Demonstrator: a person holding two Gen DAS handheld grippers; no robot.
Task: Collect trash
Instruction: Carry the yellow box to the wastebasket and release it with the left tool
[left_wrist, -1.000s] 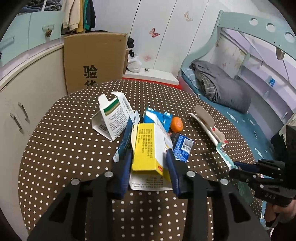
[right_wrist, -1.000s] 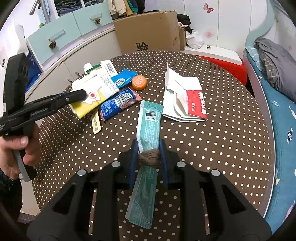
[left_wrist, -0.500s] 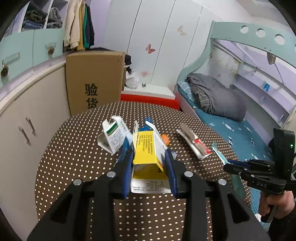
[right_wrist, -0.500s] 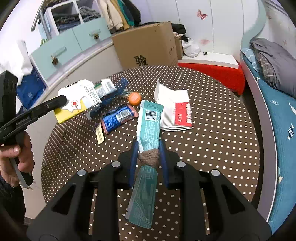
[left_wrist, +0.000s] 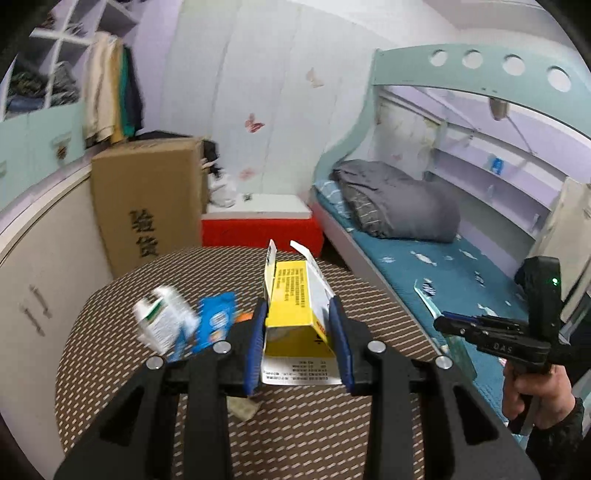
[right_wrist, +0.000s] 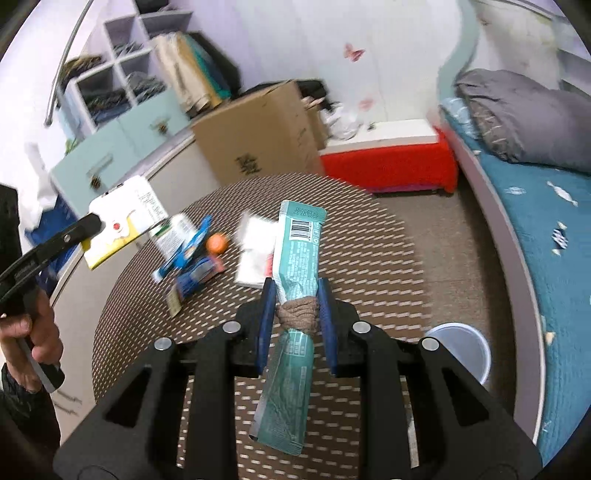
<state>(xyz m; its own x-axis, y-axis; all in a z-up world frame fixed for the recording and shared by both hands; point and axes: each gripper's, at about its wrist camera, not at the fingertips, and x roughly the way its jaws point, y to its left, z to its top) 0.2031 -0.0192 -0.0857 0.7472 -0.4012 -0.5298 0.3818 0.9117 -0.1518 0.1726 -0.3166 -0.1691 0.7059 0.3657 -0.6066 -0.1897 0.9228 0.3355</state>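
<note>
My left gripper is shut on a yellow and white carton and holds it well above the round polka-dot table. It also shows at the left of the right wrist view. My right gripper is shut on a teal wrapper tied round with brown string, also lifted above the table. It appears at the right of the left wrist view. On the table lie a white and green box, blue wrappers, an orange cap and a white and red packet.
A white bucket stands on the floor by the table's right edge. A cardboard box, a red and white step and a bed lie beyond the table. Cabinets line the left side.
Both grippers have risen up and back from the table with their loads still held. The view now tilts toward the room, and the bucket has come into sight on the right.
</note>
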